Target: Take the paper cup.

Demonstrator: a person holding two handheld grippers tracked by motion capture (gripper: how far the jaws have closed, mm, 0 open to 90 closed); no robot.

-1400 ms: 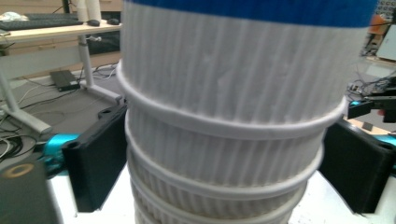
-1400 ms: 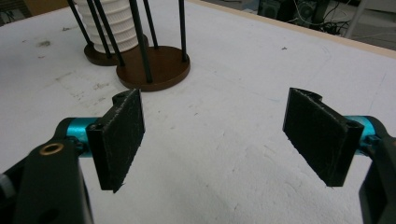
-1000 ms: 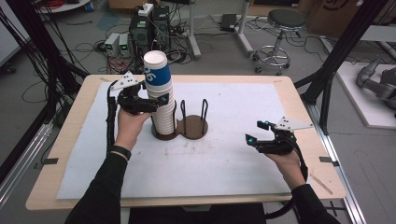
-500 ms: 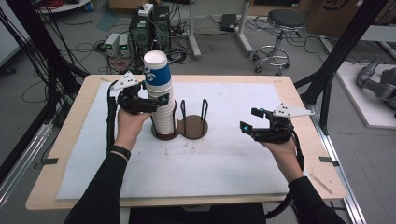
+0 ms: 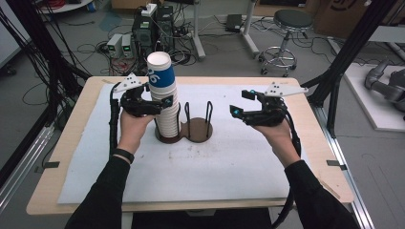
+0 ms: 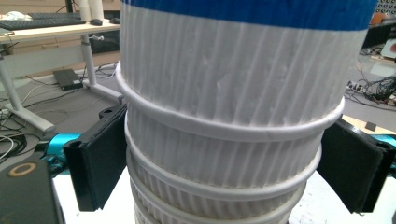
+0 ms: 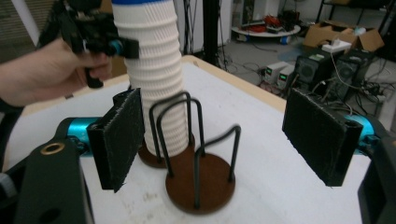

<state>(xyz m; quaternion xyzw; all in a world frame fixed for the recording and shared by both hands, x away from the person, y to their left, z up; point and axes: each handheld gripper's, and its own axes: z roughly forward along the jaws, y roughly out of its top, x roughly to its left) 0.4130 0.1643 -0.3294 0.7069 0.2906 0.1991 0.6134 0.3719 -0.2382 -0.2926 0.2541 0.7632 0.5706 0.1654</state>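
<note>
Right claw [image 5: 239, 110] risen from bench [image 5: 86, 143], now nearer holder; jaws wide, empty. Left claw [image 5: 160, 106] clamps cup stack [image 5: 164, 102] standing in wire holder [image 5: 197, 125]. Risk: right claw clips wire loops, or stack tips while cups separate.

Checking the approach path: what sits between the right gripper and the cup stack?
In the high view, between the right gripper and the cup stack stands the holder's empty ring with its black wire loops; otherwise bare white mat.

Cup stack [image 5: 165, 102] stands in holder's [image 5: 185, 136] left ring.
</note>
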